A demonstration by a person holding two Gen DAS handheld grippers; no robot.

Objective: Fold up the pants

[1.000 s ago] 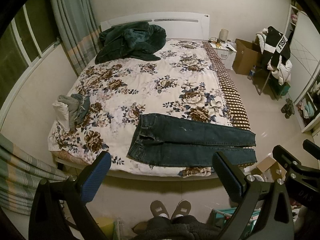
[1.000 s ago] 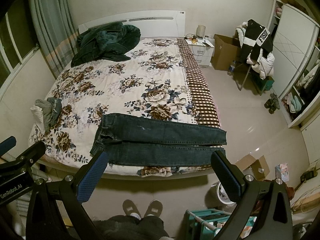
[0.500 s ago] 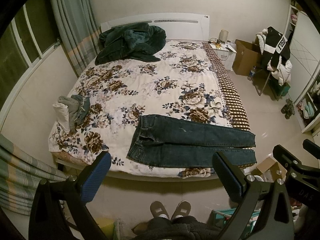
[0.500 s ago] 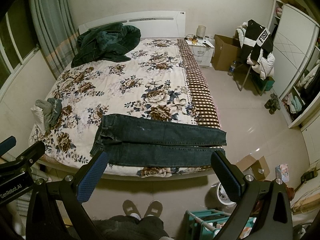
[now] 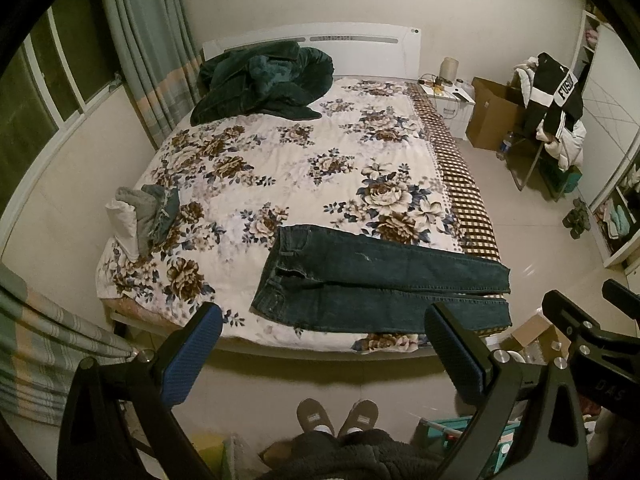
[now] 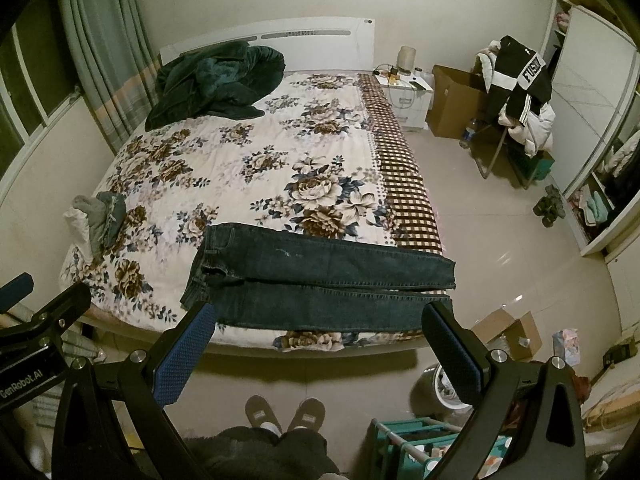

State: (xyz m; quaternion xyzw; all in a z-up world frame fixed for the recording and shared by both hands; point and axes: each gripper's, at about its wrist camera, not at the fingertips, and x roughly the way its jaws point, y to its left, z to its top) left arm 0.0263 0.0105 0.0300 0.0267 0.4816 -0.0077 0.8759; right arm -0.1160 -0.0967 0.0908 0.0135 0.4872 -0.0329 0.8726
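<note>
Dark blue jeans [image 5: 372, 280] lie flat along the near edge of the bed, waist to the left and legs to the right; they also show in the right wrist view [image 6: 320, 280]. The two legs lie side by side. My left gripper [image 5: 324, 344] is open and empty, held back from the bed above the floor. My right gripper [image 6: 320, 340] is open and empty, also short of the bed's edge. Each gripper's body shows at the edge of the other's view.
The bed has a floral quilt [image 5: 288, 168]. A dark green blanket [image 5: 260, 84] lies heaped at the headboard and a small pile of folded clothes [image 5: 144, 216] at the left edge. A chair with clothes [image 6: 516, 92], boxes and a teal rack [image 6: 424, 444] stand on the floor. My slippered feet [image 6: 284, 412] are below.
Both views have shifted very slightly; the jeans and both open grippers stay as they were.
</note>
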